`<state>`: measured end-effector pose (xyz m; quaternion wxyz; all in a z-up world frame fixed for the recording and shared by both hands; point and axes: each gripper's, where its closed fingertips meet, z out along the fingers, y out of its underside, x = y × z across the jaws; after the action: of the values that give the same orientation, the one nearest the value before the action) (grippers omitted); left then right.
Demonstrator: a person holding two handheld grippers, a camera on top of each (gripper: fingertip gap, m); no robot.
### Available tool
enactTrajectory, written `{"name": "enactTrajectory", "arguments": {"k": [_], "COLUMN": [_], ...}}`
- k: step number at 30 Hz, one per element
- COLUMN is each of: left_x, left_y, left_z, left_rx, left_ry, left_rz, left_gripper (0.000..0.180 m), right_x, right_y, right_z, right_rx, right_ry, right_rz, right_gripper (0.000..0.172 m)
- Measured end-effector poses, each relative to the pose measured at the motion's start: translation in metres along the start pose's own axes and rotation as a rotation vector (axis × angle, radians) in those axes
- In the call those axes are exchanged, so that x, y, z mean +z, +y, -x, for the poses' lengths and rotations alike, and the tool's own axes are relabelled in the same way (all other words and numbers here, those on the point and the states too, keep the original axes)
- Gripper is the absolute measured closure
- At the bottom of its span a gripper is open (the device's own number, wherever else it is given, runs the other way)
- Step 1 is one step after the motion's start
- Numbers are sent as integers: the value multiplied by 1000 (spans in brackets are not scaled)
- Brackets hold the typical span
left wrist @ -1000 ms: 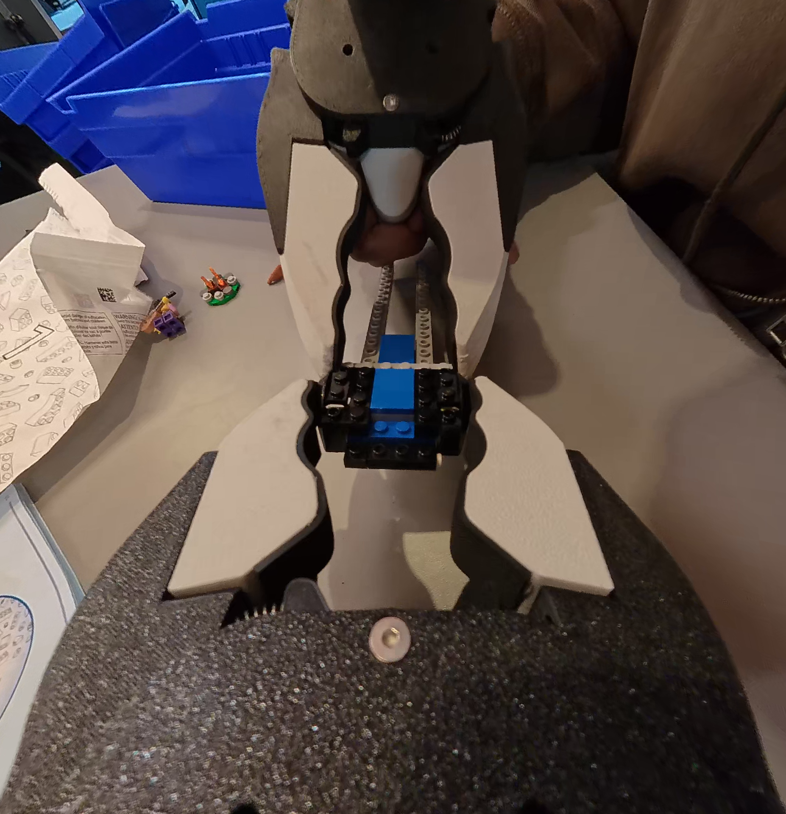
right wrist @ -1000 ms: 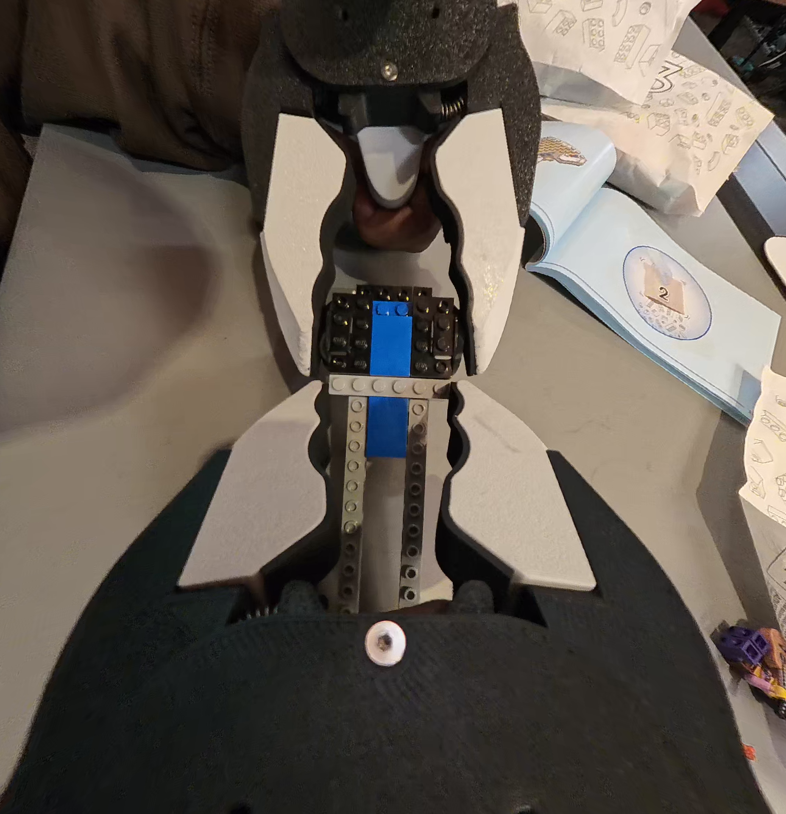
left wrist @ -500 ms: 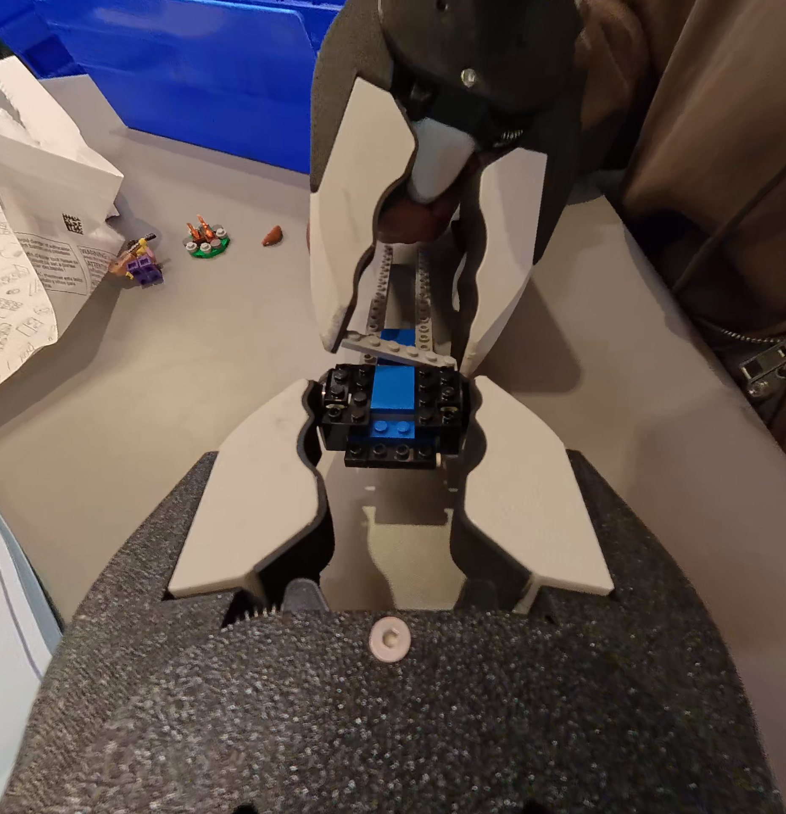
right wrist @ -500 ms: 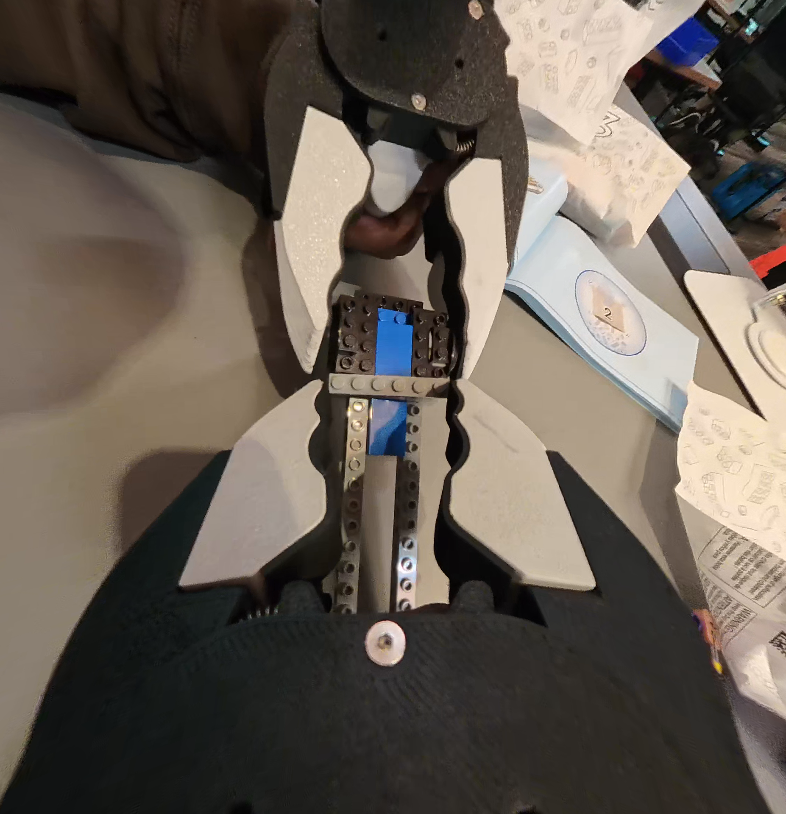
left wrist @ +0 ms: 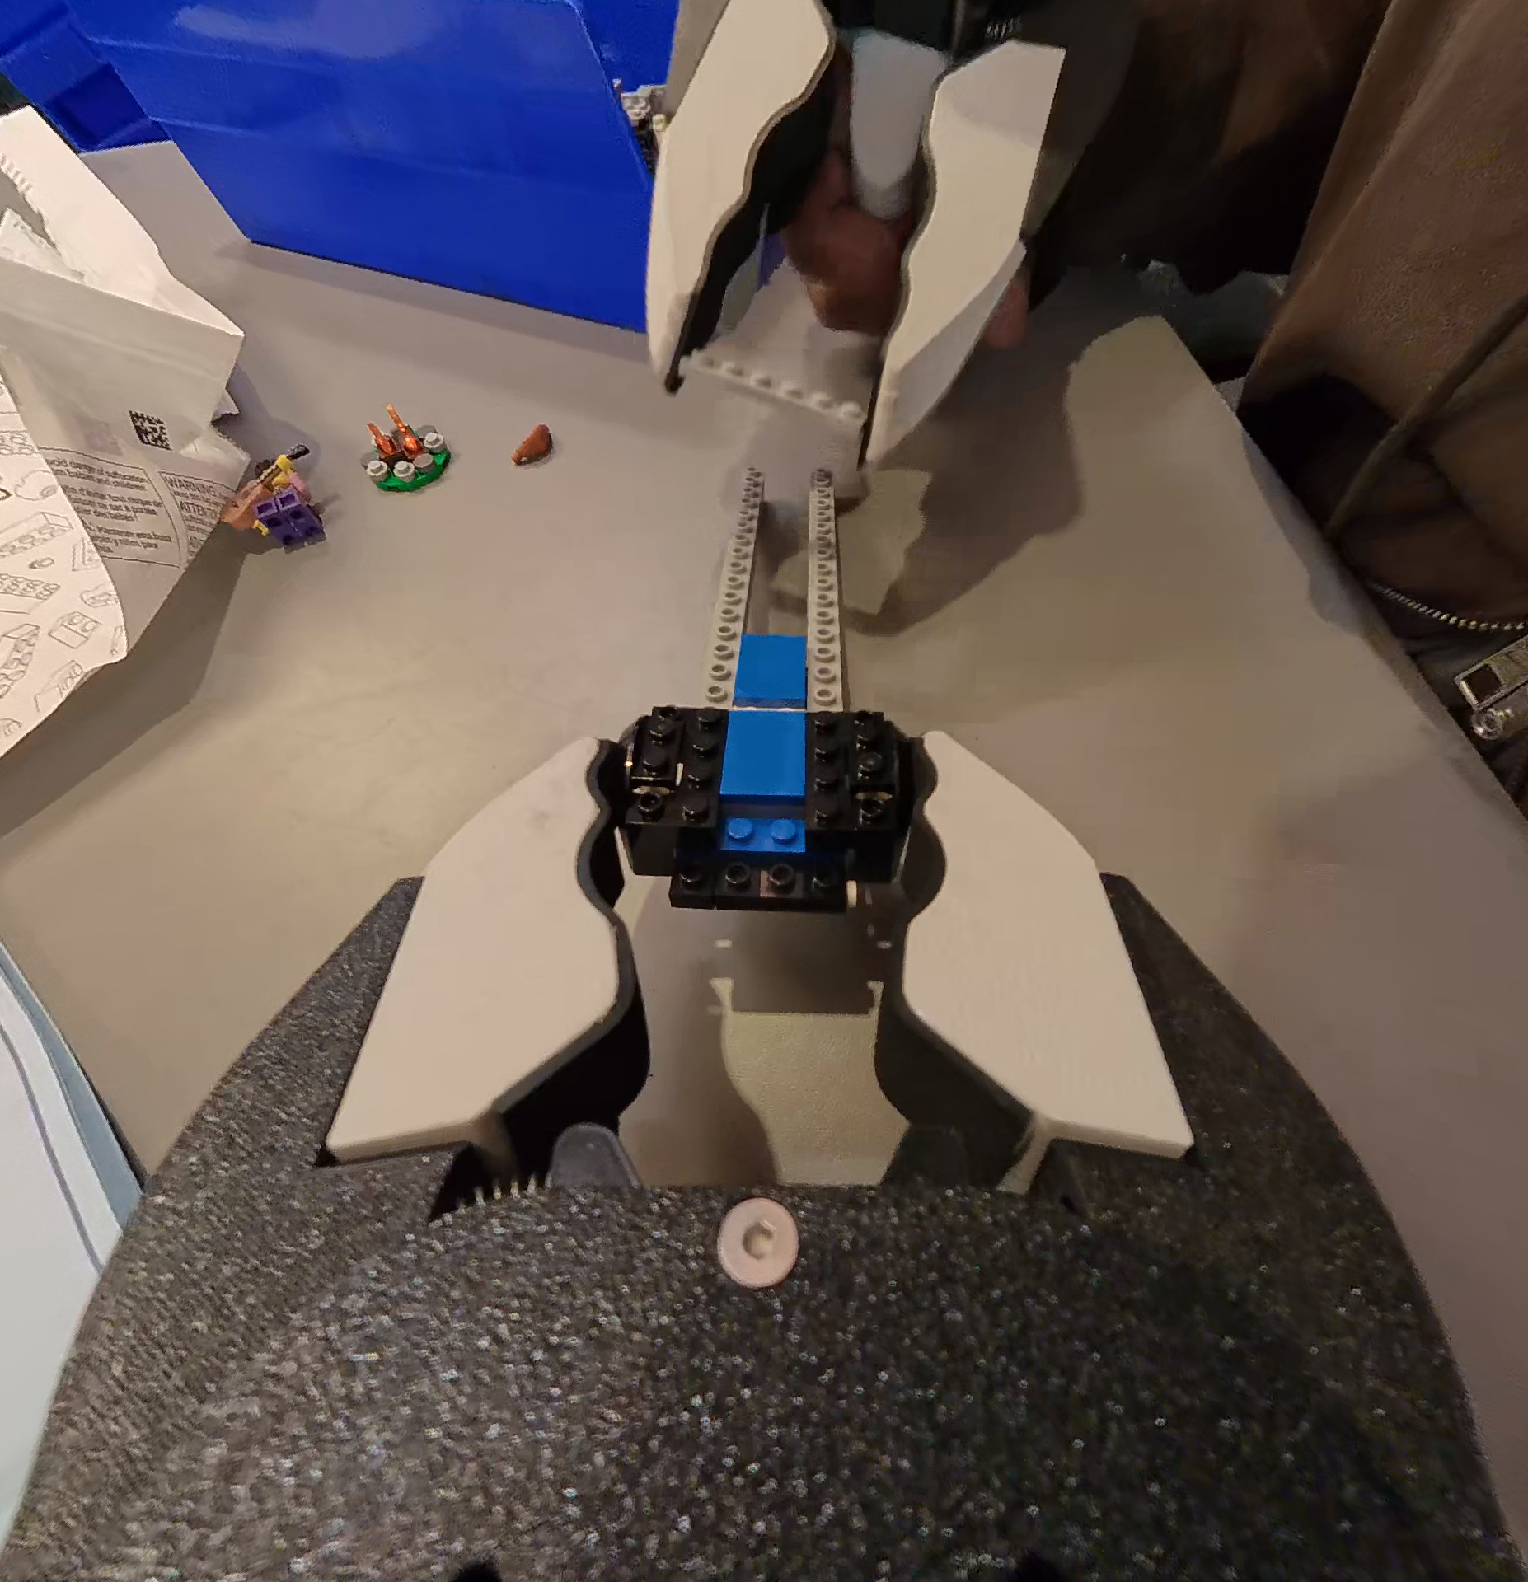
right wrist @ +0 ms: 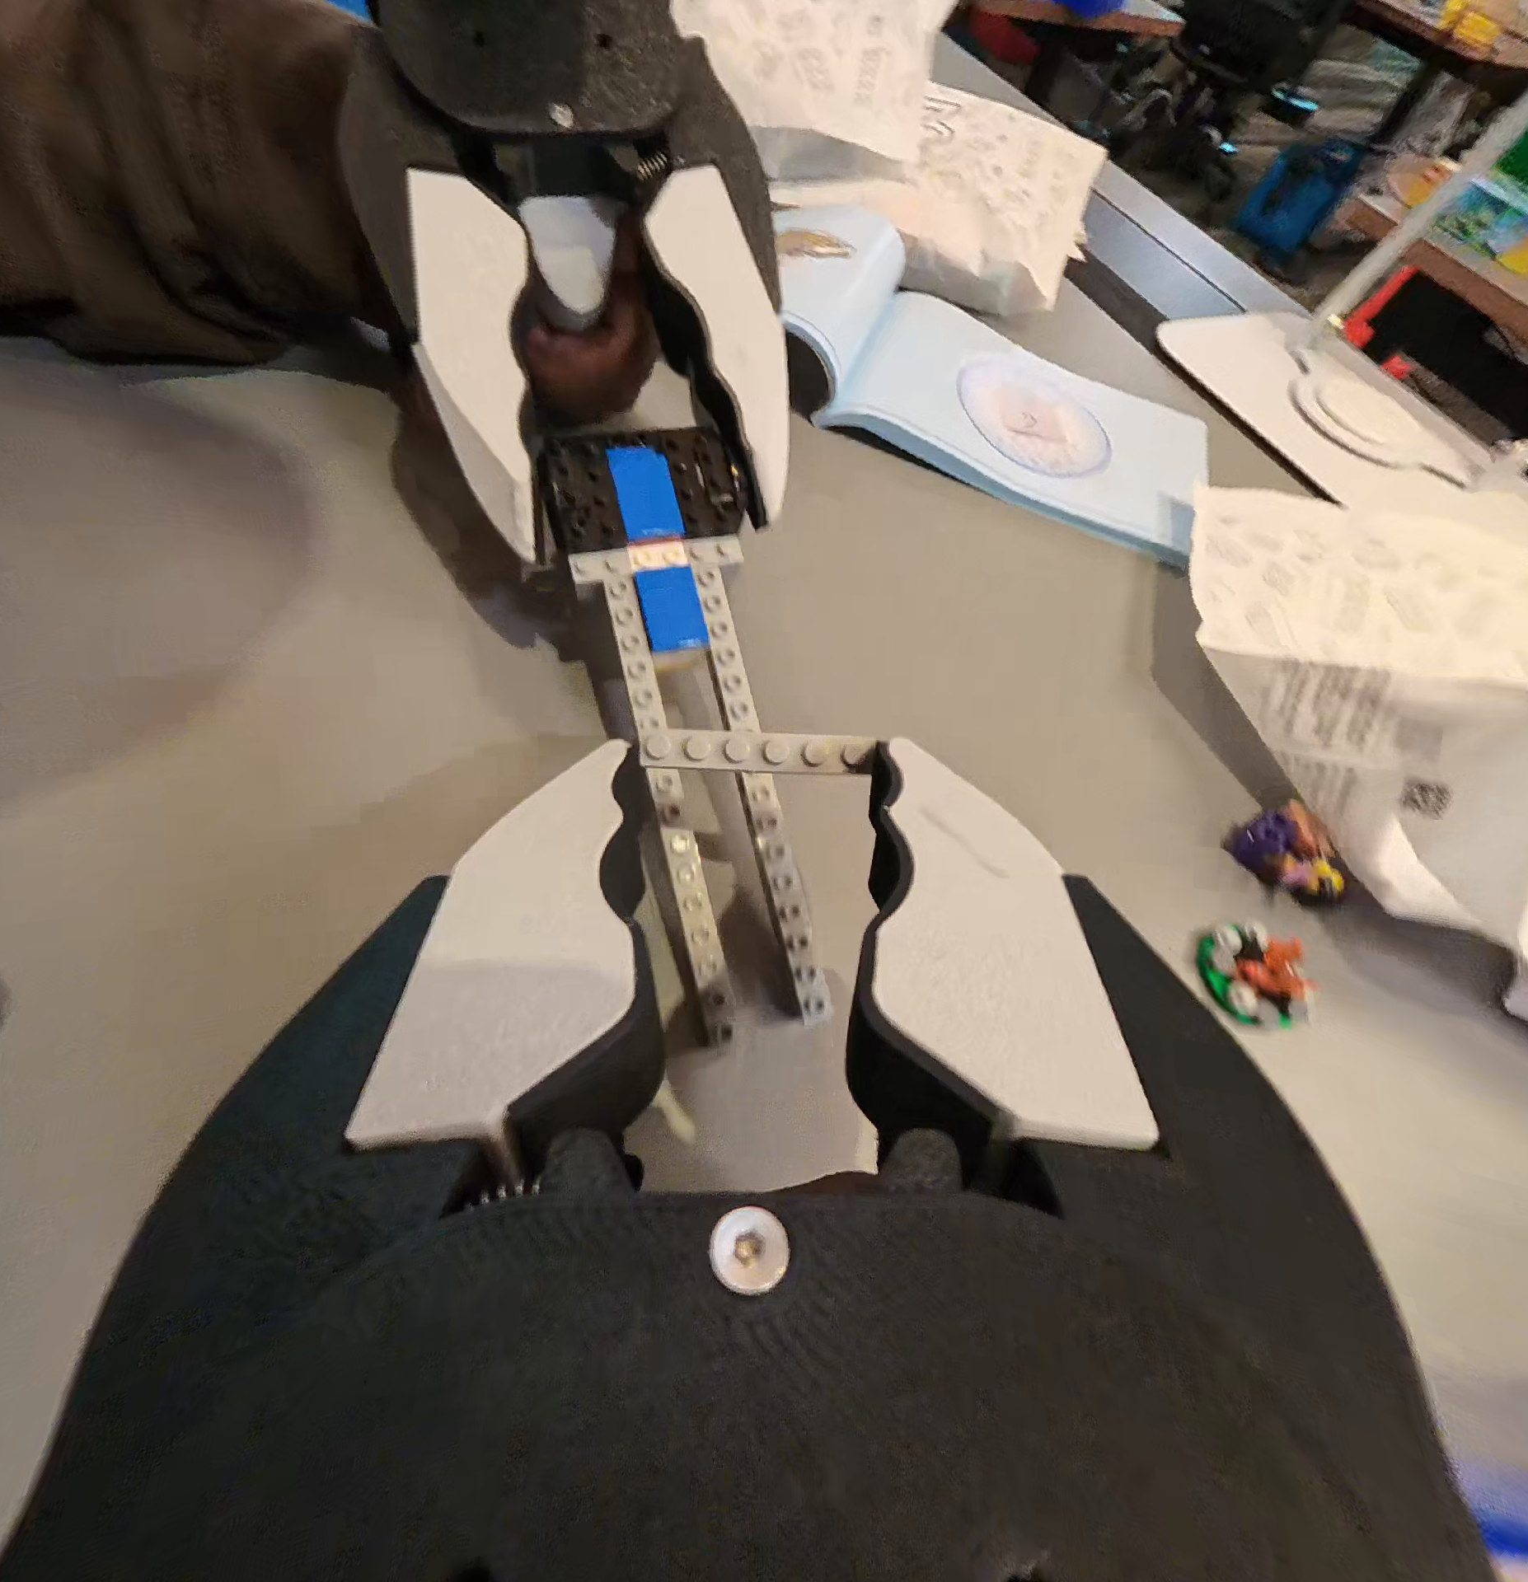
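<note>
Grey tabletop (left wrist: pixel 486 651); blue bins (left wrist: pixel 384 128) behind, paper bags (right wrist: pixel 1377 616), booklet (right wrist: pixel 1000 402).

Black and blue brick block (left wrist: pixel 765 792), grey studded strips (left wrist: pixel 820 591), blue bin (left wrist: pixel 384 128)

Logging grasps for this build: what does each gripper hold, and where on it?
Left gripper: the brick model, by its black front block's sides. Right gripper: a gray studded plate, by its ends.
</note>
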<state>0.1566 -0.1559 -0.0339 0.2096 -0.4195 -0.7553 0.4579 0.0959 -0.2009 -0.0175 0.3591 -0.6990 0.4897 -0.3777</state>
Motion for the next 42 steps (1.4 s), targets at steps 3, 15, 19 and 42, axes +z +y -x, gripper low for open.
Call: {"name": "enactTrajectory", "arguments": {"k": [3, 15, 19, 42], "left_x": [0, 2, 1, -1], "left_y": [1, 4, 3, 3], "left_z": [1, -1, 1, 0], "left_rx": [-2, 6, 0, 16], "left_ry": [-7, -8, -13, -5], "left_rz": [7, 30, 23, 12], "left_gripper": [117, 117, 117, 117], "right_x": [-28, -174, -161, -110], "right_y": [9, 73, 71, 56], "right_z": [-7, -132, -124, -78], "right_rx": [32, 162, 134, 52], "right_ry": [67, 598, 561, 345], "right_rz": [34, 323, 327, 298], "right_gripper": [121, 120, 120, 128]}}
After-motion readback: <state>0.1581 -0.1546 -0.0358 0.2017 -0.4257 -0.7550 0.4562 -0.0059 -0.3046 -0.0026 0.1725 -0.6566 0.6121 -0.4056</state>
